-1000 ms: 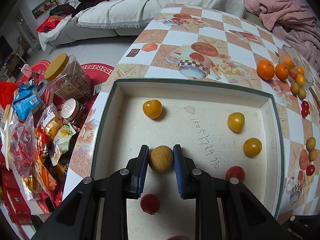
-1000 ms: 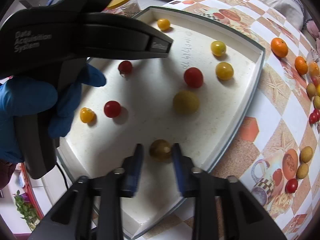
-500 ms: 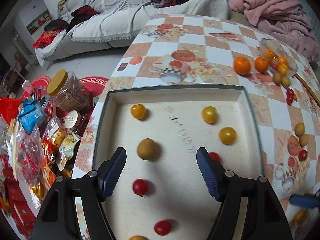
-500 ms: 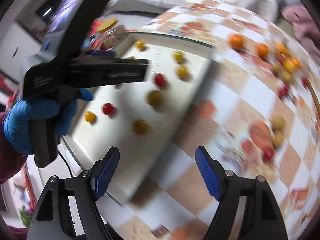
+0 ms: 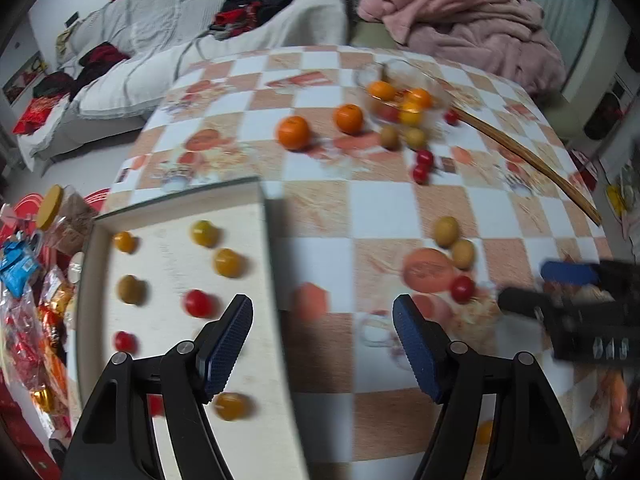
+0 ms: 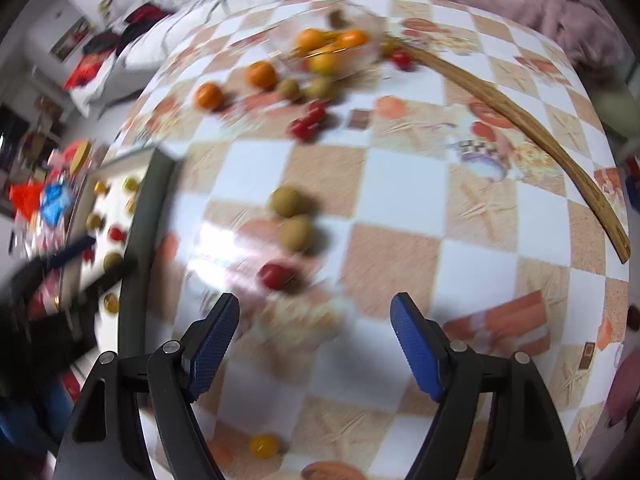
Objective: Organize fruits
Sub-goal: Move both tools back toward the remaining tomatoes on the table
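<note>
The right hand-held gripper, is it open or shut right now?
Open. The right hand-held gripper has its blue pads spread wide apart, nothing between them.

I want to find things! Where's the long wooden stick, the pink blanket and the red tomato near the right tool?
long wooden stick (image 6: pixel 520 114), right wrist view, mid-shaft.
pink blanket (image 5: pixel 472 12), left wrist view, middle folds.
red tomato (image 6: pixel 275 275), right wrist view, its centre.

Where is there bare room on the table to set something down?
Free: the checkered stretch between the tray, the red tomato pair and the wooden stick. Crowded: around the glass bowl and inside the tray.
</note>
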Motion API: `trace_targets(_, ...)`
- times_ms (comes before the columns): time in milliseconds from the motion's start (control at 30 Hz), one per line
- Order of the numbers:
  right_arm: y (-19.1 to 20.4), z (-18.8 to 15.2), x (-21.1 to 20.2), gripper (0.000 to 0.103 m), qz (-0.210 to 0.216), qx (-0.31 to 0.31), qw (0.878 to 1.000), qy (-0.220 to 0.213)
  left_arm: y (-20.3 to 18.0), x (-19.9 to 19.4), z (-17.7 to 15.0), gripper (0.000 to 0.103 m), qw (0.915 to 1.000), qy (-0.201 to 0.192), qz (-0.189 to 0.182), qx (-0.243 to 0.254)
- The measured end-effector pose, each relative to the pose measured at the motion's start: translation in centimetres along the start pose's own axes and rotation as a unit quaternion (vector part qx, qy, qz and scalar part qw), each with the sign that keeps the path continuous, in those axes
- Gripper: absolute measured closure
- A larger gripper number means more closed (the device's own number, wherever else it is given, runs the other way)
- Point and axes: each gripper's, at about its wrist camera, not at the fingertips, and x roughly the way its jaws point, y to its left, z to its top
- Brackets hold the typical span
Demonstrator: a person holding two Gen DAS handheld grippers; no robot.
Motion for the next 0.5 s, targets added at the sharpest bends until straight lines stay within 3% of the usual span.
trace_targets(167,-2.0,2.3,0.8,0.022,0.002,0.008,1.000,-0.003,-3.8,1.5,-0.3,0.029,0.9996,0.012,-0.025,0.011)
trace_targets(500,-1.9,6.6,3.6,0.022,0.019,-0.012,1.000,-0.002,-7.7,4.4,0.0,0.029,0.9991,0.028,-0.024,0.020)
